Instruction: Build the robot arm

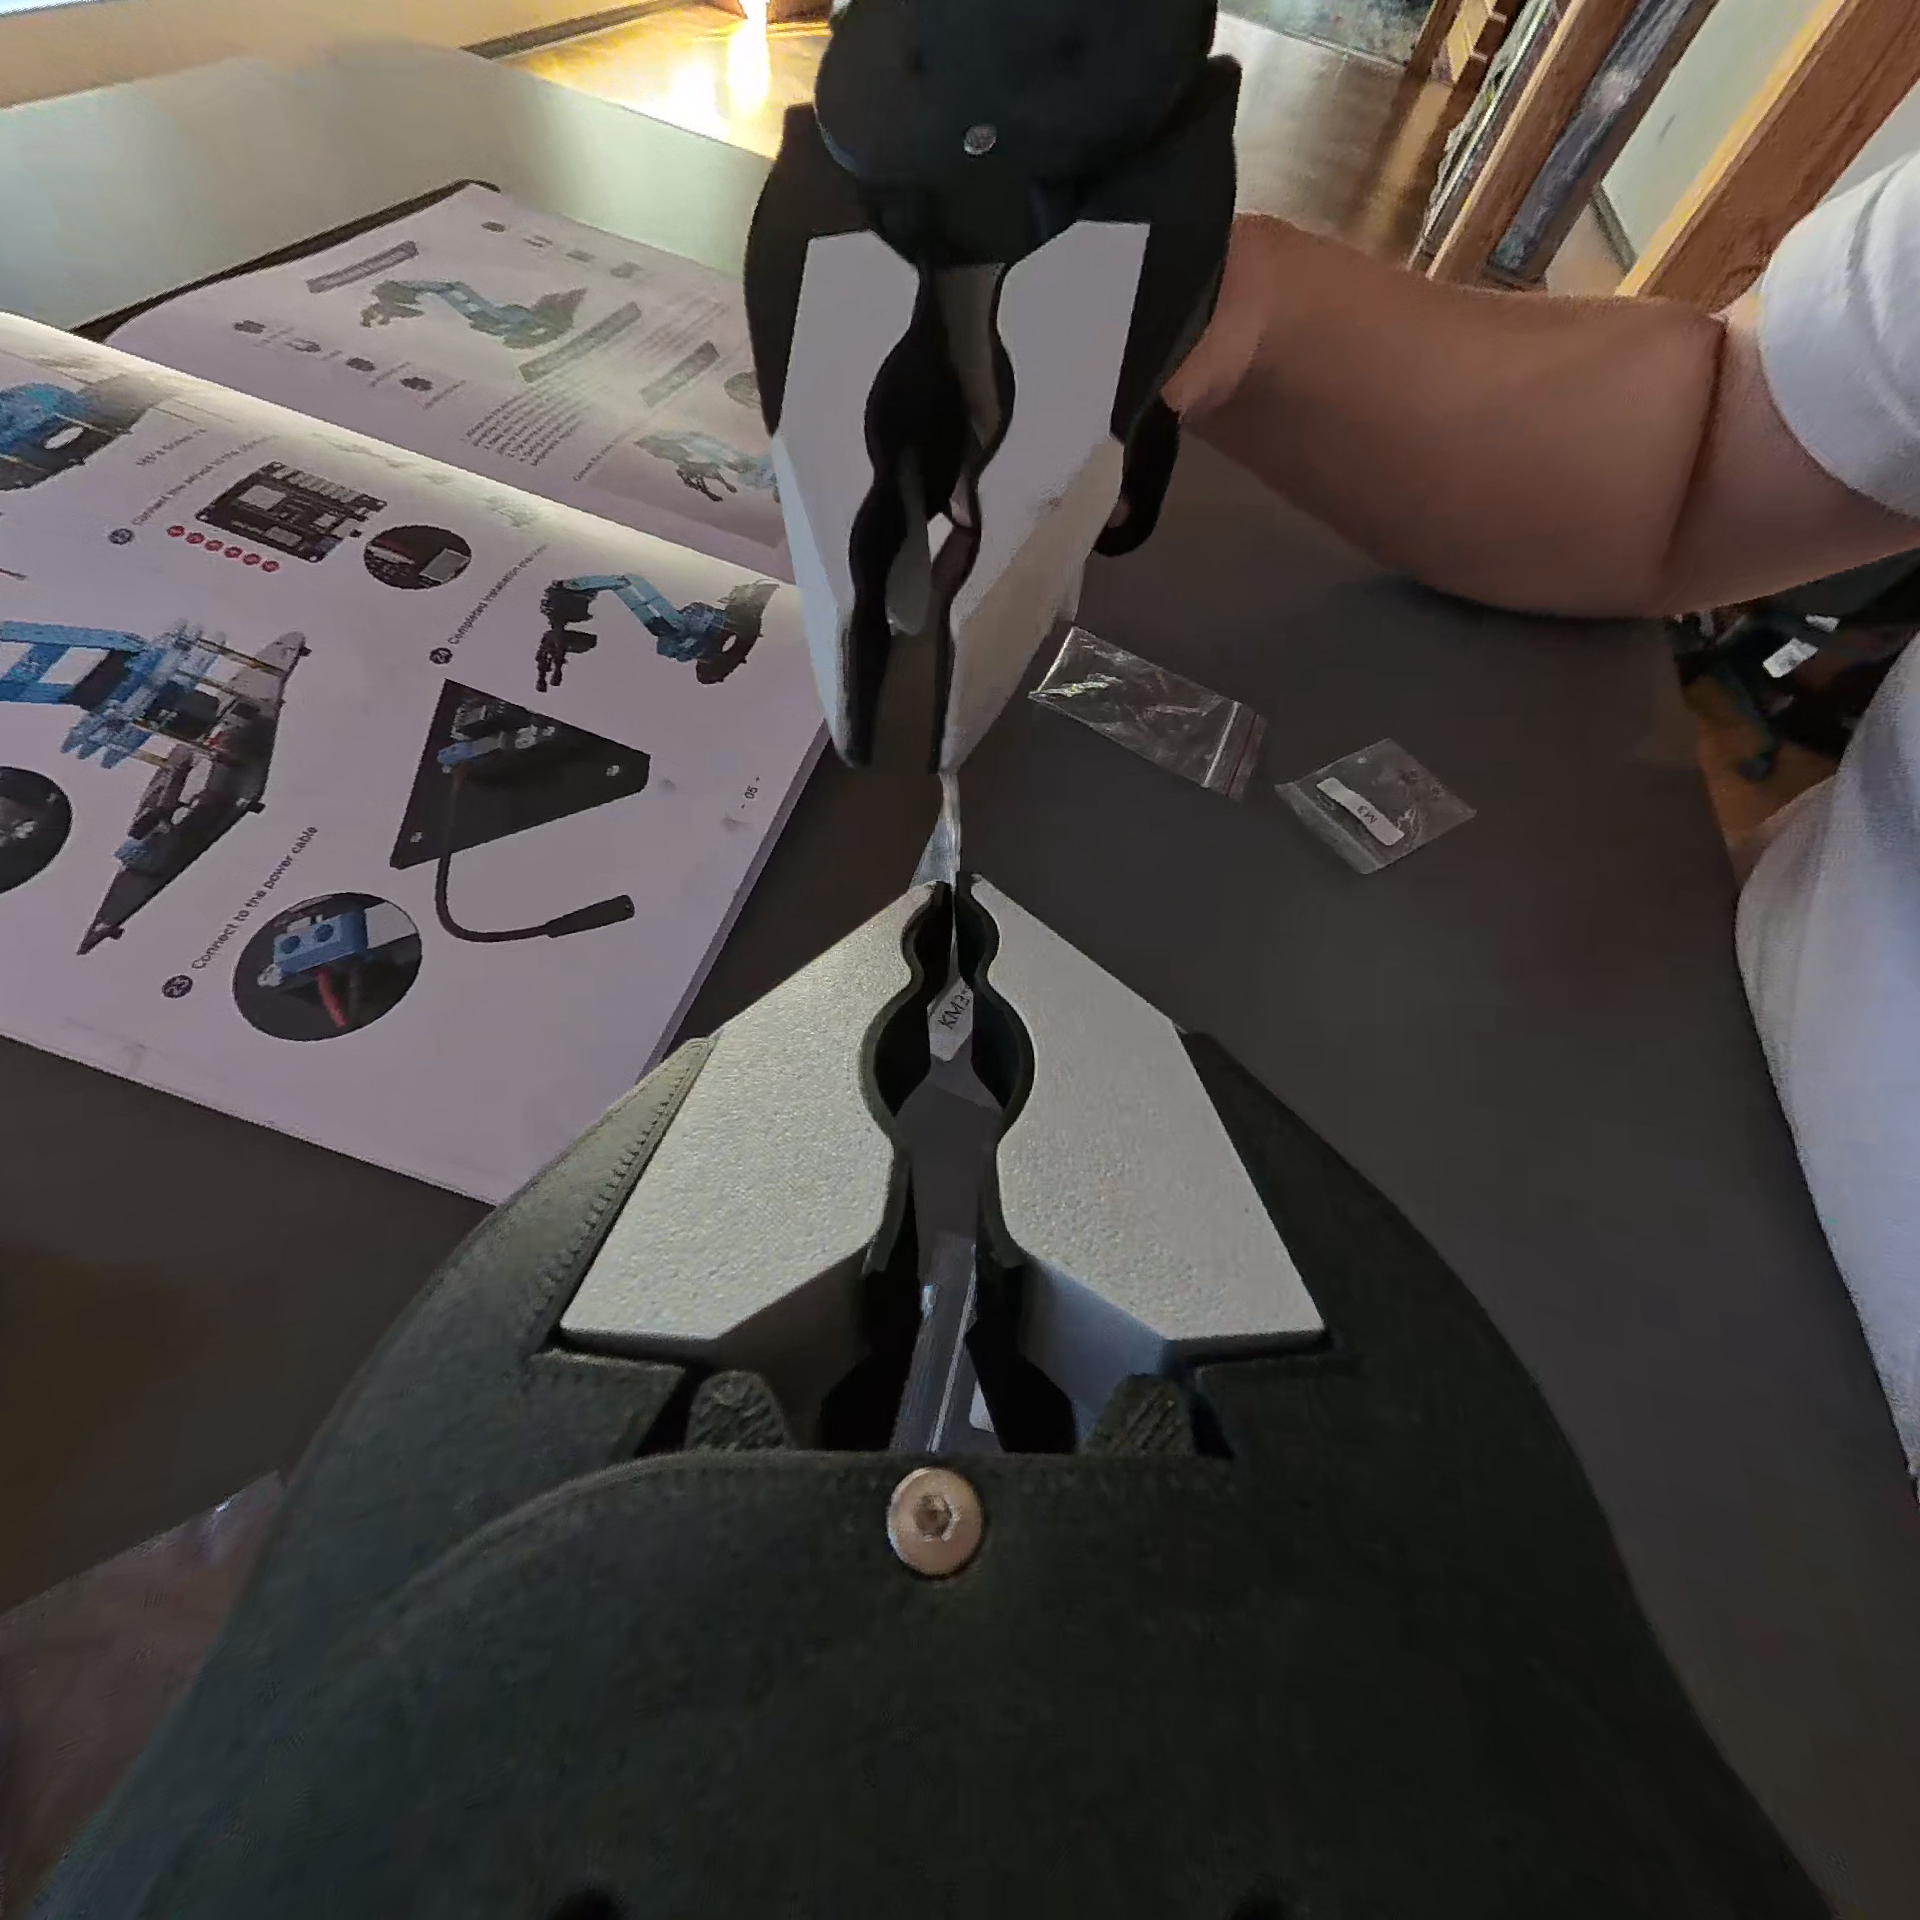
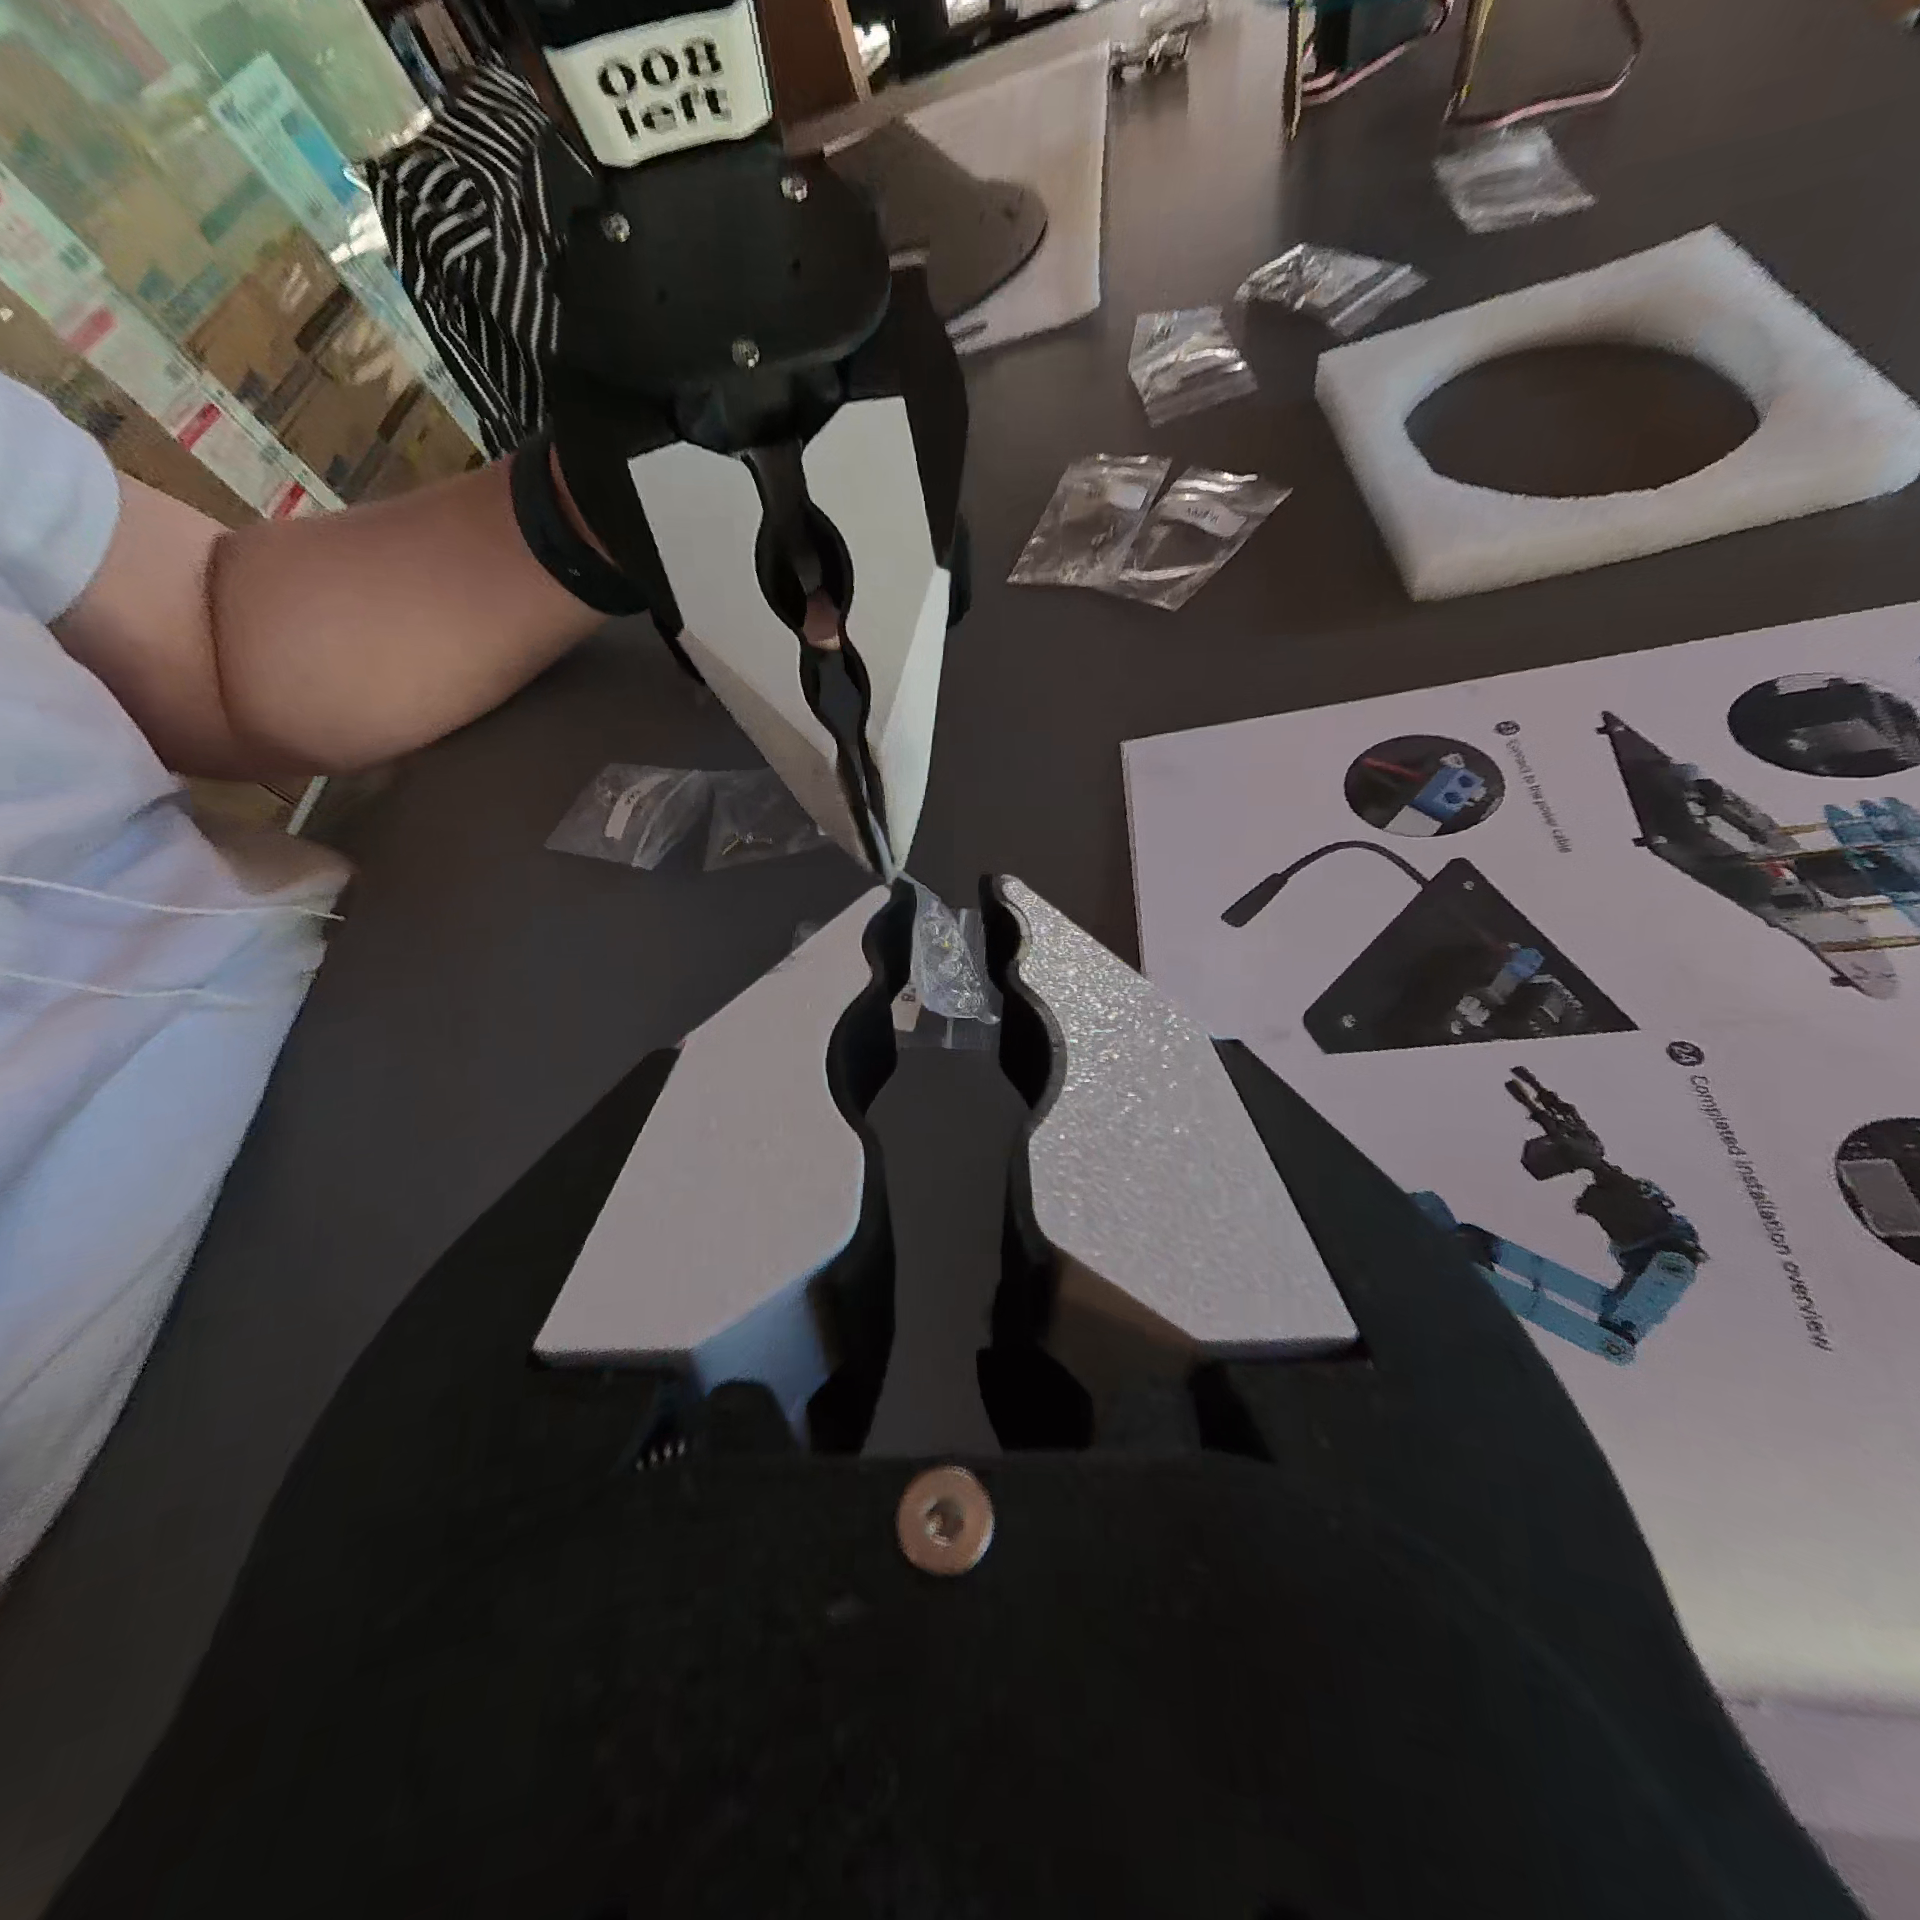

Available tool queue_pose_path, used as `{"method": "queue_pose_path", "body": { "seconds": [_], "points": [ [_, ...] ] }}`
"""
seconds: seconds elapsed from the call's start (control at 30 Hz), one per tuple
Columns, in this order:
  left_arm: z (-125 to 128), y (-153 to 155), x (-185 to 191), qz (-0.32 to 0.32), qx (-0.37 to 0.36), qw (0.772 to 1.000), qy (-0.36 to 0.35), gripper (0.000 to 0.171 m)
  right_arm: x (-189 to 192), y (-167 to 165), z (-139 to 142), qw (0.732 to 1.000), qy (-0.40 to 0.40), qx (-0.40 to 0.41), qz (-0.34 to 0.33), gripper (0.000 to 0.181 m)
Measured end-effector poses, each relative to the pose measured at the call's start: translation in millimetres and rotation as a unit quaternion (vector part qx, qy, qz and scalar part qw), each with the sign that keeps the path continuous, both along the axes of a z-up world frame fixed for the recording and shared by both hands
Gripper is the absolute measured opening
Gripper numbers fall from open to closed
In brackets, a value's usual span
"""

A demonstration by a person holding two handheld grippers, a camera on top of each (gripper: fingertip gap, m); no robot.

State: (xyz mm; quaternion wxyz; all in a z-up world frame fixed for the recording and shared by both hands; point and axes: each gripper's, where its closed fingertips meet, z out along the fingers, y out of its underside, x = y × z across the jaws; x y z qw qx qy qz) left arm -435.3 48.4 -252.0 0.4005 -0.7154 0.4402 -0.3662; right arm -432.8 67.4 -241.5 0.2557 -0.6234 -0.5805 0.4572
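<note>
An open instruction booklet (image 1: 416, 675) lay on the dark table (image 1: 1351, 1091) at about nine o'clock of the left gripper (image 1: 951, 899). That gripper was clamped shut on a small clear parts bag (image 1: 948, 831), which stretched up at twelve o'clock into the right gripper (image 1: 899, 743), tip to tip with it. In the right wrist view the right gripper (image 2: 935, 899) stood with its jaws slightly apart and the bag (image 2: 951, 966) between them; whether they pinched it could not be told. Two more parts bags (image 1: 1148, 707) lay at two o'clock, and a white foam block (image 2: 1818, 416) sat well apart.
</note>
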Motion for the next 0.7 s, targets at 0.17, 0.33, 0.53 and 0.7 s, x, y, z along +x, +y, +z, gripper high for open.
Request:
{"method": "queue_pose_path", "body": {
  "seconds": [0.17,0.33,0.53,0.7],
  "points": [
    [-2,-3,2,-0.008,0.002,1.0,0.008,0.0,-4,-6,-6,1.0,-0.007,-0.014,0.012,0.01],
    [-3,-4,3,-0.01,0.002,1.0,0.014,0.0,-2,-10,-8,0.999,-0.021,-0.016,0.024,0.01],
    [-9,-5,6,-0.016,0.021,0.999,0.037,0.0,4,-23,-16,0.996,-0.057,-0.043,0.055,0.003],
    [-12,-5,6,-0.017,0.028,0.998,0.049,0.0,4,-24,-21,0.994,-0.067,-0.072,0.055,0.008]
  ]
}}
